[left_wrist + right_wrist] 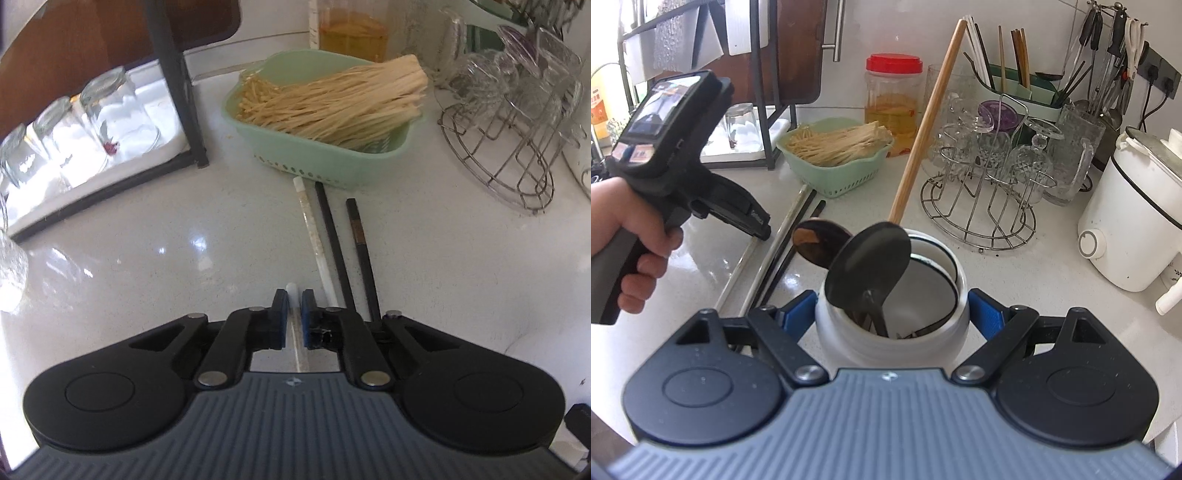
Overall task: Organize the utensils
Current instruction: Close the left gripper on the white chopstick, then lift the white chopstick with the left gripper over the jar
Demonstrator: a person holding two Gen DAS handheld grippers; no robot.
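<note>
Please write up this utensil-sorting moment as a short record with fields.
left gripper: fingers closed on a white chopstick
right gripper: fingers clamped on the white utensil jar
in jar: black spoon, wooden-handled utensil
loose on counter: another white chopstick, two black chopsticks
behind: green basket of enoki mushrooms

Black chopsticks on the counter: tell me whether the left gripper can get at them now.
Probably not yet: the left gripper is shut on a white chopstick, so its jaws are taken. The black chopsticks lie uncovered on the counter right of it; once emptied, it likely could.
</note>
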